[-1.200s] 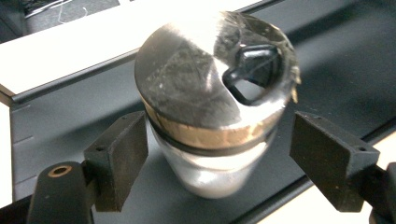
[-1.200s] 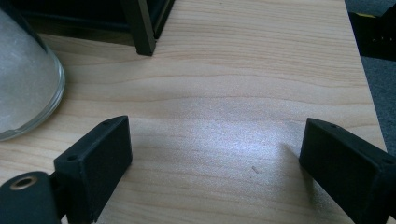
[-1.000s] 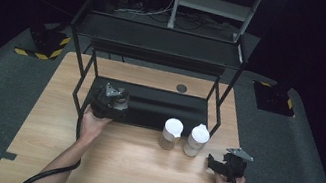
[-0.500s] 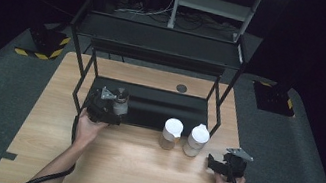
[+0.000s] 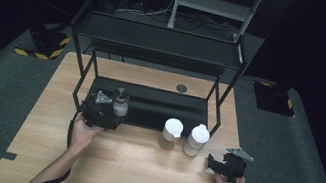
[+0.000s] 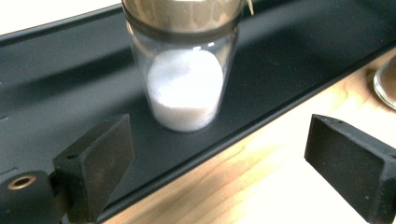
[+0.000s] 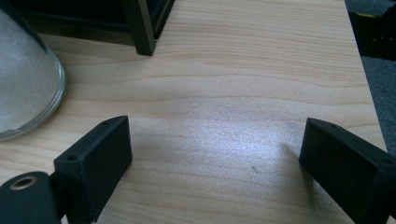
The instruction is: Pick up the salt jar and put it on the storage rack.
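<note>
The right gripper point(image 7: 215, 158) has its two black jaws wide apart at the bottom of the frame, with bare wooden bench point(image 7: 233, 84) between them. At the left edge stands a glass jar point(image 7: 23, 79) with white content, and a black rack leg point(image 7: 139, 28) is at the top.

A rack point(image 5: 157, 52) stands on the tabletop point(image 5: 127, 166), toward its far side. On the rack's bottom shelf point(image 5: 163, 109), at its left end, stands a small jar point(image 5: 120, 103). Just before that jar, at the shelf's front edge, sit the left tongs point(image 5: 107, 112). Right of them, on the tabletop just before the shelf, two jars point(image 5: 172, 133) stand side by side. The right tongs point(image 5: 212, 162) lie near these, further right and nearer the front edge
</note>
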The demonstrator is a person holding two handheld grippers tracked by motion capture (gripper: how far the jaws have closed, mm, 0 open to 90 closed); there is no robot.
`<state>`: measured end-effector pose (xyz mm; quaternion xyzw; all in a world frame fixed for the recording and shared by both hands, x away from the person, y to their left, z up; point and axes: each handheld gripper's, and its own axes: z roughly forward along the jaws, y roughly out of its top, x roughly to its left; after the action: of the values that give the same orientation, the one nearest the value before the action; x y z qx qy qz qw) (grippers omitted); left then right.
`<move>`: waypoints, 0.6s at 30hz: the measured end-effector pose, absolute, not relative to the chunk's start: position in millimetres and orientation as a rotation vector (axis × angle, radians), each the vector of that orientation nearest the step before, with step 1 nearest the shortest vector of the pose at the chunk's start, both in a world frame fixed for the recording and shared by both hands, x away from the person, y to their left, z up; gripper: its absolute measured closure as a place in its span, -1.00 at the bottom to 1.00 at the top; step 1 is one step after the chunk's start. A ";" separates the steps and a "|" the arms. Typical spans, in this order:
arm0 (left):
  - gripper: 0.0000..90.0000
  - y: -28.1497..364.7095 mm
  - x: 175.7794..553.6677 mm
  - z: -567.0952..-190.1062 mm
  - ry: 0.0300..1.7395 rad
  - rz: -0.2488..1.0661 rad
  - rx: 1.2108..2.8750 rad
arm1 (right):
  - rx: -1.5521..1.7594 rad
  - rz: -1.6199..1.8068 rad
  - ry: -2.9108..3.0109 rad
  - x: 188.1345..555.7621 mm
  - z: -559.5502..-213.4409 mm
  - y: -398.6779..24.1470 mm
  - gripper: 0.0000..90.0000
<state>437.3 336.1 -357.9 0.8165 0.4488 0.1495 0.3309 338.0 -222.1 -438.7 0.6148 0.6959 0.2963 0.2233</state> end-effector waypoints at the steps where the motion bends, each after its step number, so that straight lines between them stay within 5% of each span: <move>1: -0.83 336.6 436.2 -358.6 1.173 0.390 2.135 | 1.697 0.818 1.921 338.0 -438.7 -222.1 -0.81; 18: -0.86 341.9 418.5 -368.2 1.146 0.373 2.162 | 1.697 0.818 1.922 337.9 -438.7 -222.0 -0.81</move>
<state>418.5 341.9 -368.2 0.8254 0.4376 0.1423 0.3271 337.9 -222.0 -438.7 0.6147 0.6960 0.2963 0.2234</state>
